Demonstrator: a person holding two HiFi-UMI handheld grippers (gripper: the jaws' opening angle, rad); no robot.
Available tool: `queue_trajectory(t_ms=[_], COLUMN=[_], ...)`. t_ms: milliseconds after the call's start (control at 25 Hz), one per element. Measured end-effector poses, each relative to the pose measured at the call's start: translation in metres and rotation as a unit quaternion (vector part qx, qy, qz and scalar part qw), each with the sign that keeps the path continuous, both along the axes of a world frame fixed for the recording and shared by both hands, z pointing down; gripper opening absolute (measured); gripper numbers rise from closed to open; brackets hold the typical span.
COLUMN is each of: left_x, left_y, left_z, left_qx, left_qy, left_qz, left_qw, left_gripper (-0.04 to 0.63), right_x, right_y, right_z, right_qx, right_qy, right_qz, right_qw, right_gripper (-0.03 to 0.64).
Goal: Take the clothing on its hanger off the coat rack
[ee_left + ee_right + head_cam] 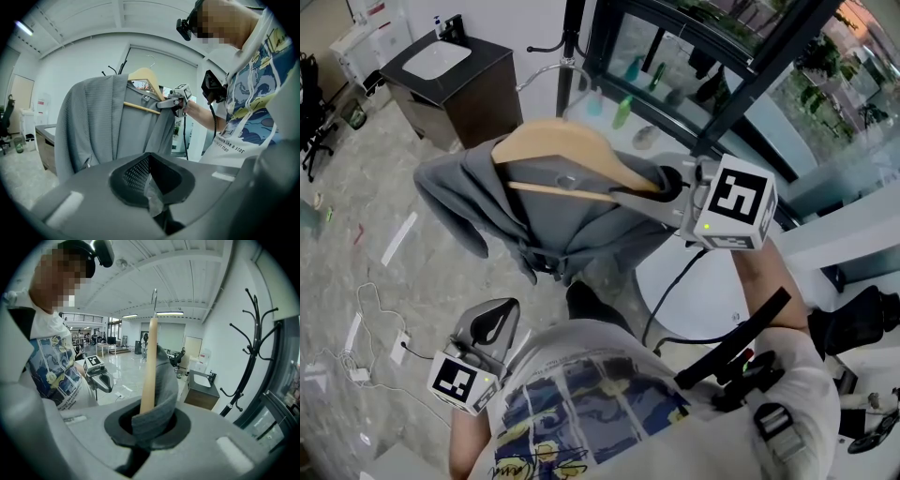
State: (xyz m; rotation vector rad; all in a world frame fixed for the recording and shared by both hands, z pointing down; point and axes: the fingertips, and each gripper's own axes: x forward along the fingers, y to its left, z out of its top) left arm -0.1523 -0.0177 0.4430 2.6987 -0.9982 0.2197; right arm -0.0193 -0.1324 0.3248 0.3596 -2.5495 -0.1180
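Observation:
A grey garment (487, 202) hangs on a wooden hanger (567, 150), held in the air in front of me. My right gripper (670, 187) is shut on the hanger's right end and the cloth over it. In the right gripper view the wooden arm (149, 366) and a fold of grey cloth (157, 413) rise out of the closed jaws, and the metal hook (154, 298) points up, free of anything. The black coat rack (253, 348) stands apart at the right. My left gripper (495, 323) hangs low at the left, shut and empty, facing the garment (103, 126).
The rack's pole (574, 37) rises behind the hanger. A dark cabinet with a white basin (441, 66) stands at the back left. A glass-fronted frame with bottles (623, 108) is at the back. Cables and a power strip (366, 347) lie on the floor.

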Motion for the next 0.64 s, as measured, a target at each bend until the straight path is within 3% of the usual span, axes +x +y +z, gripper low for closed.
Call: queue_trajectory(t_ms=[640], left_x=[0.026], left_y=[-0.001], left_z=[-0.001], left_qx=[-0.004], left_qy=[-0.002], left_qz=[0.004], left_qw=[1.0], left_gripper=[0.003], right_x=[0.027], right_y=[0.0], right_z=[-0.002], right_qx=[0.002], right_qy=[0.001], right_qz=[0.003], right_qw=[1.0], right_gripper=[0.003])
